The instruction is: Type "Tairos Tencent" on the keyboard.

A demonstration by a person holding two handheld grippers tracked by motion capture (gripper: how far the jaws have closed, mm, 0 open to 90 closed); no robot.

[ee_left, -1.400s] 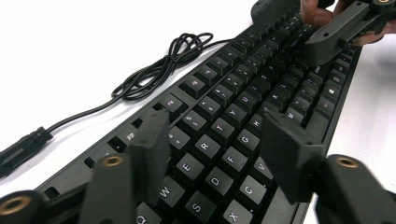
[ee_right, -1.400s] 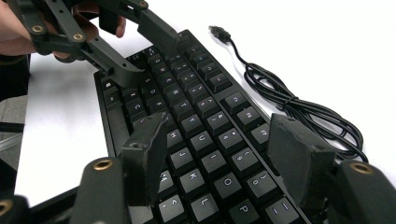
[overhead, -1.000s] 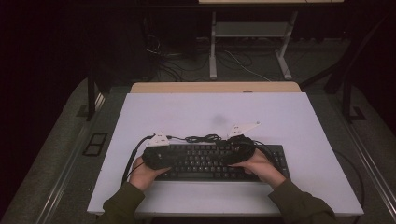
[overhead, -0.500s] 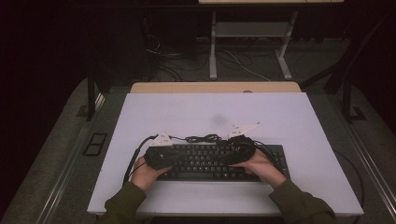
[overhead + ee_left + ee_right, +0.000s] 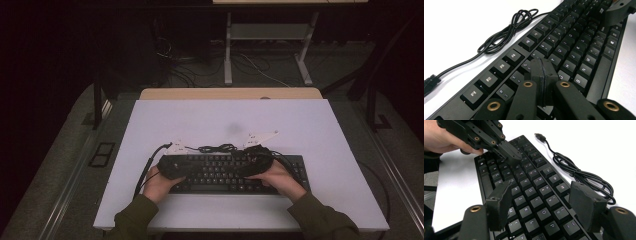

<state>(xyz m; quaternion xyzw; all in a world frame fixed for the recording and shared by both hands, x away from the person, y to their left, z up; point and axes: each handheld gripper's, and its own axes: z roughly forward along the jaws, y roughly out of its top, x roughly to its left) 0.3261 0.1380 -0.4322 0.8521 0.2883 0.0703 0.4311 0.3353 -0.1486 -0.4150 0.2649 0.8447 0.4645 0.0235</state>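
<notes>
The left claw (image 5: 541,75) has just closed, empty, over the keyboard (image 5: 574,50).

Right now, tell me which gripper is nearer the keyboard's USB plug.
Left. The left gripper is at the keyboard's left end near the USB plug; the right gripper is farther right, mid-keyboard.

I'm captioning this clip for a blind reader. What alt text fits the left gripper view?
The left gripper, its two black jaws shut together with nothing between them, points down at the letter keys of a black keyboard. The keyboard's bundled black cable lies beside it on the white table.
</notes>
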